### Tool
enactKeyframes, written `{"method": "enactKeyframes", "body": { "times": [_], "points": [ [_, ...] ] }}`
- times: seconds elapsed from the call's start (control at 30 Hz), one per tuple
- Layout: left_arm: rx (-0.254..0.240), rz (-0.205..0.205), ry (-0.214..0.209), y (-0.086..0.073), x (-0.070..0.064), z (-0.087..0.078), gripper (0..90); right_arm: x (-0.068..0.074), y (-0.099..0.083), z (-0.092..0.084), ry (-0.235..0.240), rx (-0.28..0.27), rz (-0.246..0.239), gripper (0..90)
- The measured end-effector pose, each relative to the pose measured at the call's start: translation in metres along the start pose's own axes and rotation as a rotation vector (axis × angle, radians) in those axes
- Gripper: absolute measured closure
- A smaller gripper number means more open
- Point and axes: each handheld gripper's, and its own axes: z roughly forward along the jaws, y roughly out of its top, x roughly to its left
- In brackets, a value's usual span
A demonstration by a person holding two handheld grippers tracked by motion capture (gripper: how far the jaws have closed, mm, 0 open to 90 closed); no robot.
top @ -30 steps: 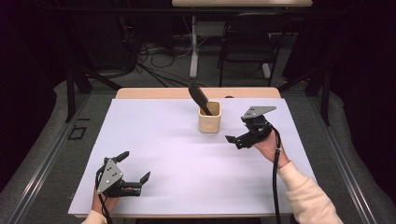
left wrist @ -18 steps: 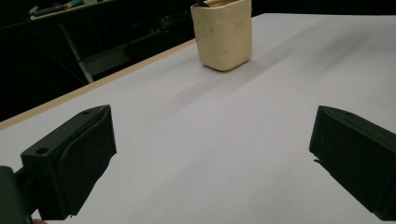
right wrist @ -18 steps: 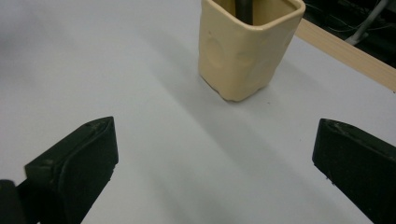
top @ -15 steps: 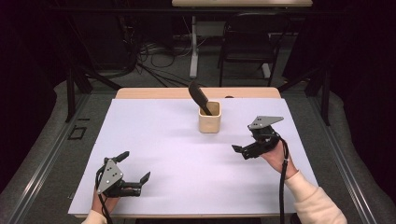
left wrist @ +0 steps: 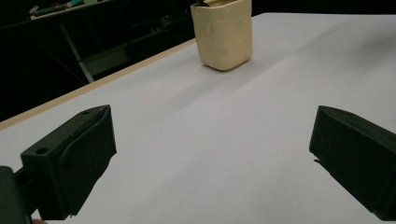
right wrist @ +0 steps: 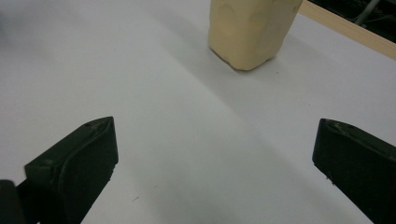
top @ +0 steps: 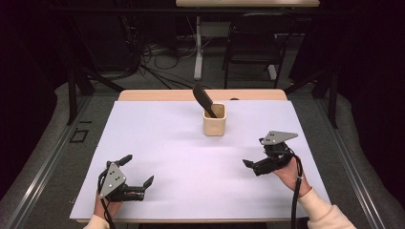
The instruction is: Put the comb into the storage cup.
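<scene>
A cream square cup (top: 214,125) stands at the back middle of the white table cover (top: 181,157), with a black utensil (top: 203,98) leaning out of it to the left. My left gripper (top: 138,170) rests low at the front left, open and holding nothing. My right gripper (top: 255,155) hovers at the front right, in front of and to the right of the cup, also open with nothing in it. In the left gripper view the cup (left wrist: 224,35) is far ahead between the spread jaws of my left gripper (left wrist: 212,158). In the right gripper view the cup (right wrist: 250,30) stands closer, beyond my right gripper (right wrist: 215,163).
A strip of bare wood (top: 162,95) shows along the table's far edge. Behind the table are a chair (top: 253,43), a white post (top: 197,47) and cables on the floor. Metal rails (top: 43,157) run along both sides of the table.
My right gripper has drawn back from beside the cup toward the front right of the table. The left gripper has stayed put.
</scene>
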Motion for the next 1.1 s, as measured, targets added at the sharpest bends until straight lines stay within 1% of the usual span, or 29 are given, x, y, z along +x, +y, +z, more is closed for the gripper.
{"method": "enactKeyframes", "body": {
  "times": [0.13, 0.27, 0.43, 0.47, 0.53, 0.6, 0.67, 0.73, 0.8, 0.87, 0.97, 1.03, 1.1],
  "points": [
    [0.000, -0.003, 0.000, 0.000, 0.000, 0.000, 0.6, 0.002, -0.005, -0.002, -0.005, 0.001, 0.002, 0.0],
    [0.000, -0.003, -0.001, 0.000, 0.000, 0.000, 0.5, 0.004, -0.013, -0.004, -0.008, -0.021, -0.004, 0.0],
    [0.000, -0.004, -0.003, 0.000, 0.000, 0.001, 0.5, 0.007, -0.022, -0.006, -0.012, -0.020, 0.007, 0.0],
    [0.000, -0.004, -0.003, 0.000, 0.000, 0.001, 0.5, 0.009, -0.026, -0.007, -0.012, -0.022, 0.013, 0.0],
    [-0.001, -0.005, -0.004, 0.000, 0.000, 0.001, 0.5, 0.009, -0.027, -0.007, -0.012, -0.021, 0.010, 0.0],
    [0.000, -0.004, -0.003, 0.000, 0.000, 0.001, 0.5, 0.011, -0.033, -0.007, -0.016, -0.018, 0.018, 0.0],
    [0.001, -0.006, -0.003, 0.000, 0.000, 0.000, 0.5, 0.011, -0.034, -0.008, -0.019, -0.014, 0.022, 0.0],
    [0.001, -0.005, -0.003, 0.000, 0.000, 0.000, 0.5, 0.013, -0.040, -0.009, -0.025, -0.004, 0.021, 0.0],
    [0.000, -0.006, -0.002, 0.000, 0.000, 0.000, 0.5, 0.013, -0.042, -0.009, -0.027, -0.005, 0.020, 0.0],
    [0.001, -0.005, -0.003, 0.000, 0.000, 0.000, 0.5, 0.016, -0.047, -0.011, -0.034, -0.012, 0.023, 0.0],
    [0.001, -0.007, -0.002, 0.000, 0.000, 0.001, 0.5, 0.018, -0.051, -0.013, -0.044, -0.020, 0.018, 0.0],
    [0.002, -0.006, -0.003, 0.000, 0.000, 0.001, 0.5, 0.020, -0.053, -0.013, -0.042, -0.030, 0.025, 0.0],
    [0.003, -0.006, -0.001, 0.000, 0.000, 0.001, 0.5, 0.023, -0.055, -0.014, -0.048, -0.029, 0.012, 0.0]
  ]
}}
